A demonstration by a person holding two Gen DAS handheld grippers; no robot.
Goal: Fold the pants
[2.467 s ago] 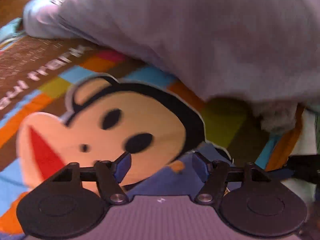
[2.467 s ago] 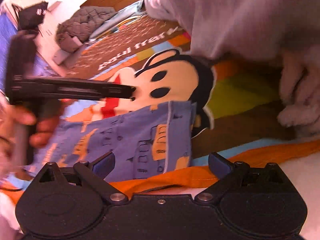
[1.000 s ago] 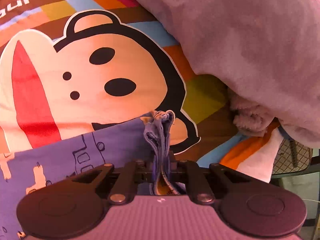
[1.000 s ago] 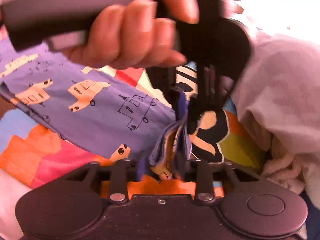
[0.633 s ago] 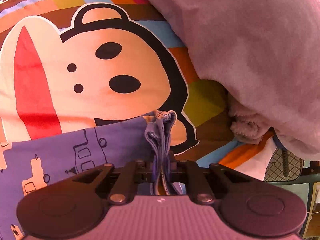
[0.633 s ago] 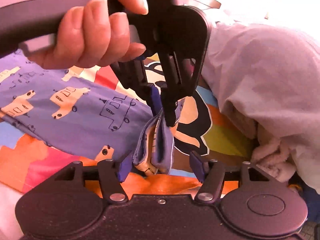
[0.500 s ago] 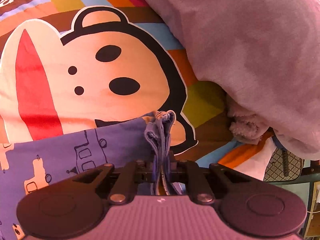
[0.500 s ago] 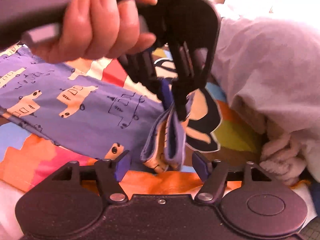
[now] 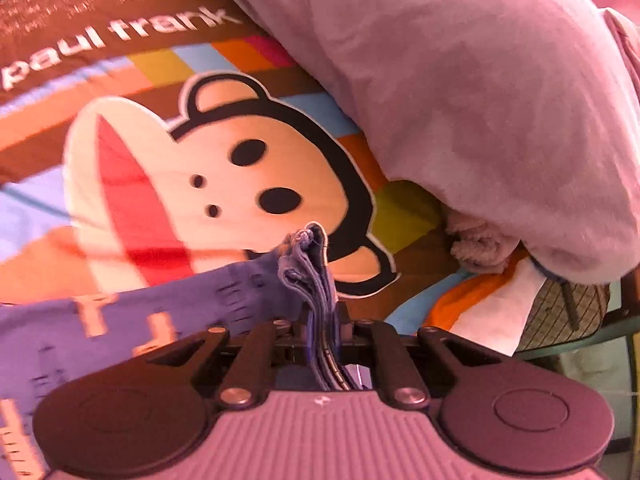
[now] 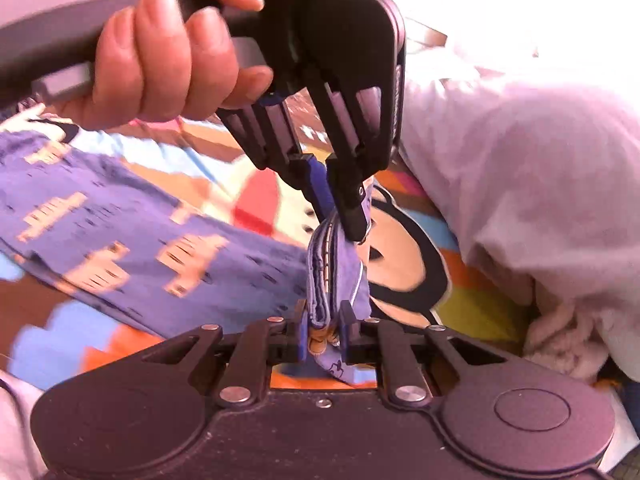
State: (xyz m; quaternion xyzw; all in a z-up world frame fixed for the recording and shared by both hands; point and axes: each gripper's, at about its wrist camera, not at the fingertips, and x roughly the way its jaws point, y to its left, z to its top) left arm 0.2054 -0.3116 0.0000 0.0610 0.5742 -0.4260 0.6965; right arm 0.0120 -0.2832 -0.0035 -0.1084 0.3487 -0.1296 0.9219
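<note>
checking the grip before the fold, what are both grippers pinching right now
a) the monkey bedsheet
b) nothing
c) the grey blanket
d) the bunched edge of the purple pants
d: in the right wrist view the left gripper and the right gripper both clamp the bunched edge of the purple pants; the right one's jaws are closing on it.

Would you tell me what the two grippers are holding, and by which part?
Both grip the purple pants at one bunched edge: the left gripper is shut on it, and the right gripper is closing on it.
</note>
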